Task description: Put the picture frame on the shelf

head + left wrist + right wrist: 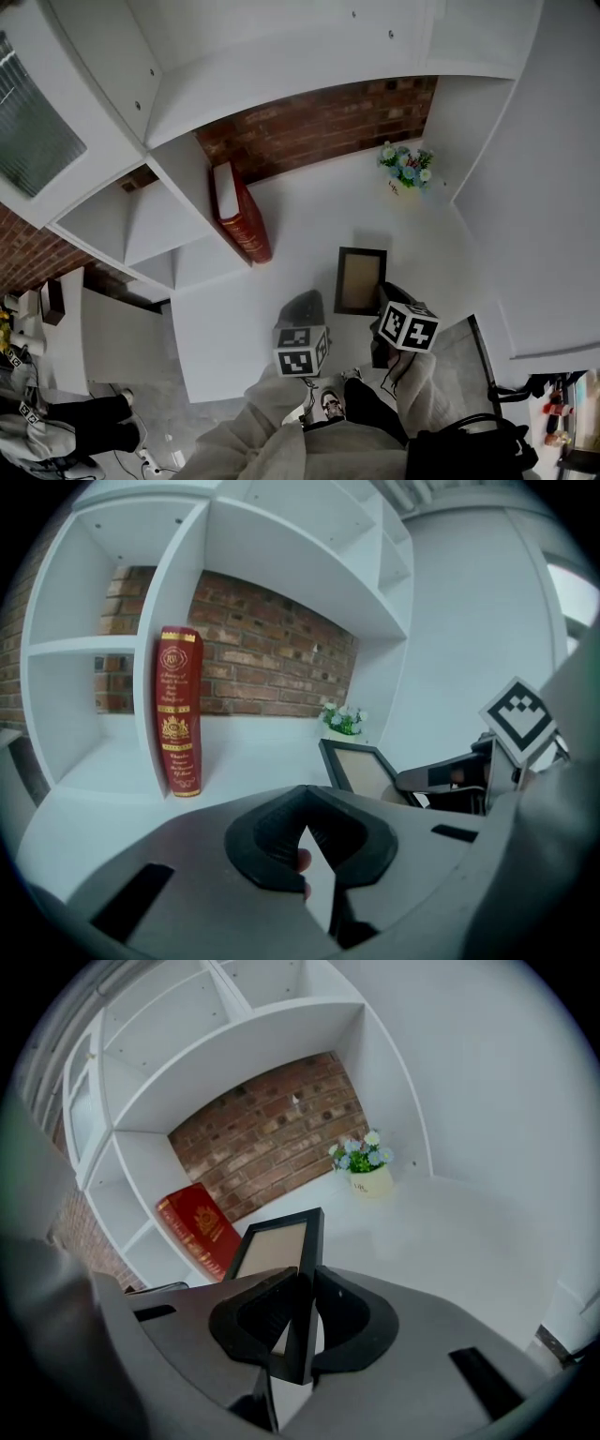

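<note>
The right gripper (300, 1324) is hiding the bottom of the picture frame (279, 1241). Its jaws are squeezing the frame's black side edge over the white shelf (431, 1232). The frame is showing a plain tan middle. The left gripper (305, 834) is keeping its jaws closed on nothing.

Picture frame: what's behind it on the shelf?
Behind the picture frame in the right gripper: a red book left, a flower pot right, the brick wall at the back. The frame hides the shelf floor just behind it.
</note>
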`<state>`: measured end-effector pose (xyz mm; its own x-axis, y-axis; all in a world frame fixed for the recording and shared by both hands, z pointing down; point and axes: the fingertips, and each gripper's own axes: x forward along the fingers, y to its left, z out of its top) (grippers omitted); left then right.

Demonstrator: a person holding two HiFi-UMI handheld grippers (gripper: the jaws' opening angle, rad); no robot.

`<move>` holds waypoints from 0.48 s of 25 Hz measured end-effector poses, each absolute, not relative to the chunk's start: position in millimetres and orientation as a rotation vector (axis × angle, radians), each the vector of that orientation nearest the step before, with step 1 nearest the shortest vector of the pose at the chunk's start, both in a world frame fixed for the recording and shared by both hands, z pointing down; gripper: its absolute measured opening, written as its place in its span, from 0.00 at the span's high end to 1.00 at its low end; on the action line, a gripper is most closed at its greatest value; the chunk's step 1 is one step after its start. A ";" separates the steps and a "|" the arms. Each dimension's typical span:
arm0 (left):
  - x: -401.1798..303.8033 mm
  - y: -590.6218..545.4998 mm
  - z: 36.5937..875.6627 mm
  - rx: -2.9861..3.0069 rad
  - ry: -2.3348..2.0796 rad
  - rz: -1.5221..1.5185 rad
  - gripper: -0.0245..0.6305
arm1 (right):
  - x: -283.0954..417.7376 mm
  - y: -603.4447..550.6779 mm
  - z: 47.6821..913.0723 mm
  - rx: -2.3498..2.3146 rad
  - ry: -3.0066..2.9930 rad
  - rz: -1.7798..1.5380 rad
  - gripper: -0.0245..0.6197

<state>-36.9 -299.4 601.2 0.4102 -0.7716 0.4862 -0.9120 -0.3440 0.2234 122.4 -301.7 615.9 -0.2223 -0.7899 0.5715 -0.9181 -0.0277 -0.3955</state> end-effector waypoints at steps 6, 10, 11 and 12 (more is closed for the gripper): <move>-41.5 -298.1 553.6 2.296 -1.483 0.338 0.95 | 120.0 -303.1 560.3 1.897 -2.166 0.988 0.85; -44.5 -304.3 515.0 2.361 -1.528 0.282 0.95 | 118.1 -307.9 513.0 1.940 -2.261 0.919 0.85; -45.5 -305.7 506.0 2.373 -1.537 0.264 0.95 | 118.1 -309.2 501.0 1.951 -2.283 0.891 0.85; -46.4 -307.1 497.6 2.385 -1.546 0.248 0.95 | 118.4 -310.2 489.4 1.962 -2.303 0.864 0.85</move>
